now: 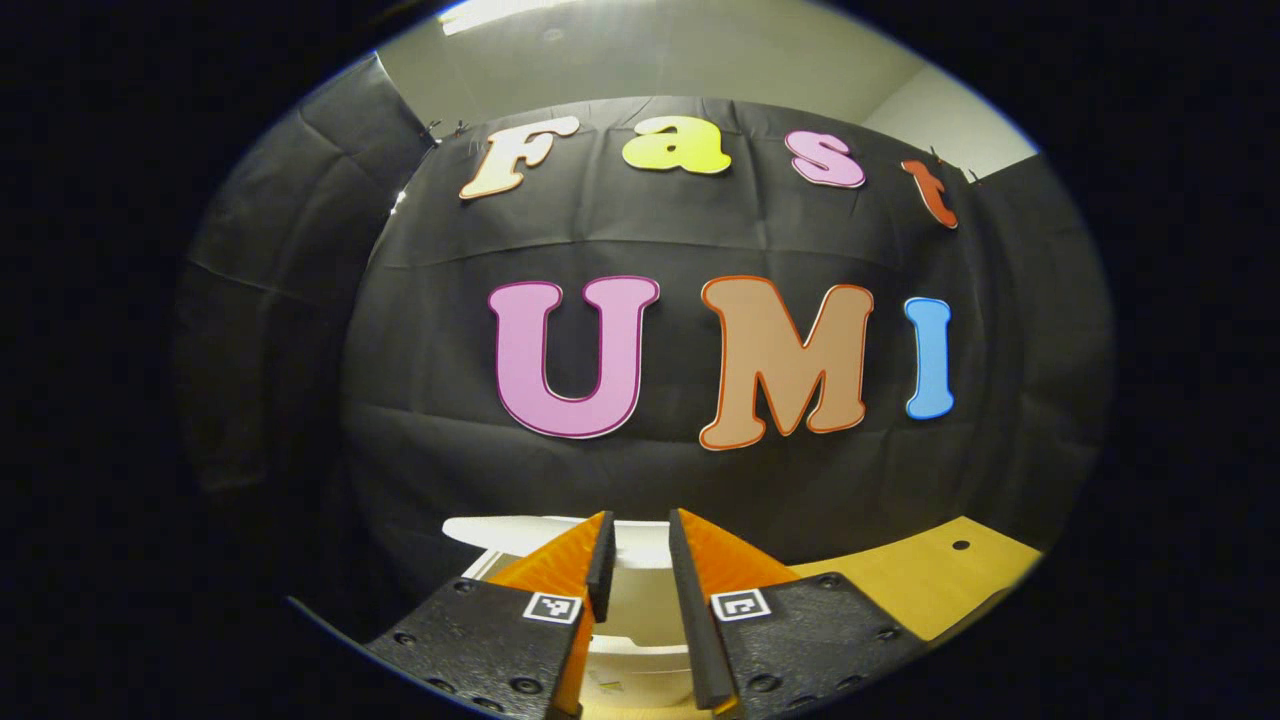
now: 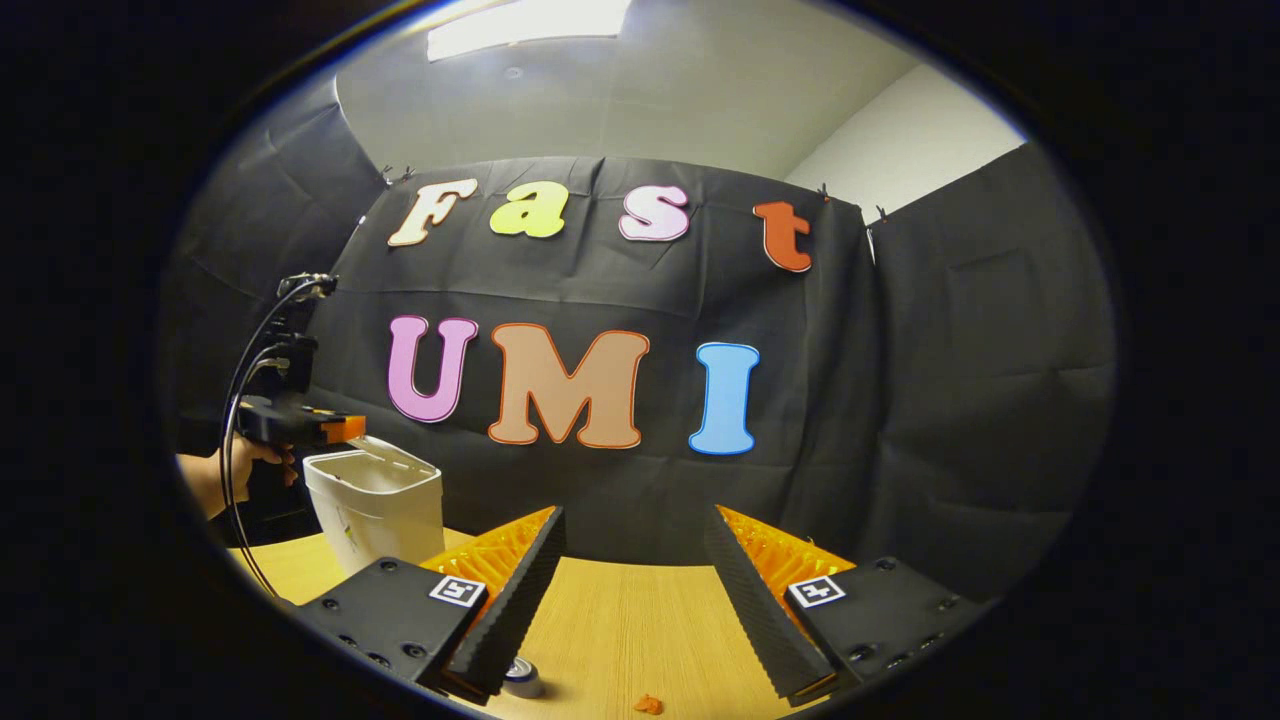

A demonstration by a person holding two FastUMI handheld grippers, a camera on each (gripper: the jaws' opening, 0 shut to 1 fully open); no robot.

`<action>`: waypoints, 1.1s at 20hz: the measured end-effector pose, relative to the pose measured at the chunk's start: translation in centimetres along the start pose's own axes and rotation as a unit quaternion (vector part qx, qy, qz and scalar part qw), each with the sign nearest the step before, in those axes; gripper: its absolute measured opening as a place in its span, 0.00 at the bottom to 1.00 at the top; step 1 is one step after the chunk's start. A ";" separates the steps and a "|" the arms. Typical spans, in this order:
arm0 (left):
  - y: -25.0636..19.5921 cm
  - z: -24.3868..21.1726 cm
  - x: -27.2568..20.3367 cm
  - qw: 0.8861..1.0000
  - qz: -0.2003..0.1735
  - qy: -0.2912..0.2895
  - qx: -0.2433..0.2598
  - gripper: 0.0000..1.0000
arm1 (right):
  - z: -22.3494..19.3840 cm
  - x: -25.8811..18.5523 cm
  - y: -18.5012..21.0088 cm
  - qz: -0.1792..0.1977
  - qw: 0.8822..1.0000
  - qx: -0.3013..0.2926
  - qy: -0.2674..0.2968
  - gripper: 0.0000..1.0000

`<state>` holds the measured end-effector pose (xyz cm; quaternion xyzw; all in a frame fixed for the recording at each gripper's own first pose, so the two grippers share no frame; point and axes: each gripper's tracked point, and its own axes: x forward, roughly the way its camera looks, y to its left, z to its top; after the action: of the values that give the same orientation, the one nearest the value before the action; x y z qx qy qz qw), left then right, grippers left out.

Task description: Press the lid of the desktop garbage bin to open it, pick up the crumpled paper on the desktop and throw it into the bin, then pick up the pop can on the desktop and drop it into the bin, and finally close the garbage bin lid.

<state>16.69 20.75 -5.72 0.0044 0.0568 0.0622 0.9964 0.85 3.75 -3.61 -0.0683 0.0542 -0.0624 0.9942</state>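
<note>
**Bin at the desk's left edge, both grippers above it and holding nothing**

Bin first: in the right gripper view we see the white garbage bin point(image 2: 375, 505) standing on the wooden desk point(image 2: 620, 620) near its left edge, close to the black cloth wall point(image 2: 950, 400). Its lid looks flat and closed from here, though we cannot be sure.

We see the left gripper point(image 2: 345, 428) at the far left of that view, held by a hand point(image 2: 245, 462) just above the bin's top; whether it touches the lid we cannot tell. Cables point(image 2: 240, 400) loop up from its body. In the left gripper view, its own fingers point(image 1: 640, 560) stand close together with a narrow gap between them, clamped on nothing, and the bin's white top point(image 1: 640, 585) lies directly beyond and below them. A strip of desk runs off to the right there.

Our right gripper point(image 2: 635, 560) has its jaws wide apart and empty, hovering over the middle of the desk. Under its left finger, at the desk's near edge, we make out the top of the pop can point(image 2: 522, 678). A small orange scrap point(image 2: 648, 705) lies just beside it on the near edge. We cannot tell where the crumpled paper is.
</note>
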 end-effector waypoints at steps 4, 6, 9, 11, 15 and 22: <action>-0.1 1.3 -2.0 1.000 0.007 -0.013 -0.009 0.47 | 0.2 -0.5 -0.6 0.005 1.000 0.000 -0.003 0.96; -0.5 1.8 -3.5 1.000 0.009 -0.020 -0.008 0.67 | 0.1 -0.5 -0.9 0.008 1.000 0.001 -0.004 0.94; -1.3 2.4 -5.8 1.000 0.009 -0.030 0.002 0.90 | -0.5 -0.7 -1.2 0.016 1.000 0.001 -0.002 0.94; -2.5 2.6 -7.8 1.000 0.002 -0.029 -0.003 0.94 | -1.5 -0.6 -1.6 0.022 1.000 0.004 0.006 0.94; -5.4 3.9 -12.2 0.998 -0.016 -0.053 -0.012 0.92 | -4.1 -0.4 -2.3 0.030 0.999 0.011 0.029 0.94; -9.5 3.2 -17.4 0.998 -0.035 -0.047 -0.020 0.92 | -9.0 -0.2 -3.6 0.038 0.996 0.011 0.075 0.94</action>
<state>1.10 9.13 -0.77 -0.0146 0.0091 0.0285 0.9994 -0.86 -0.92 -11.92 -0.0504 0.1307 -0.0299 0.9897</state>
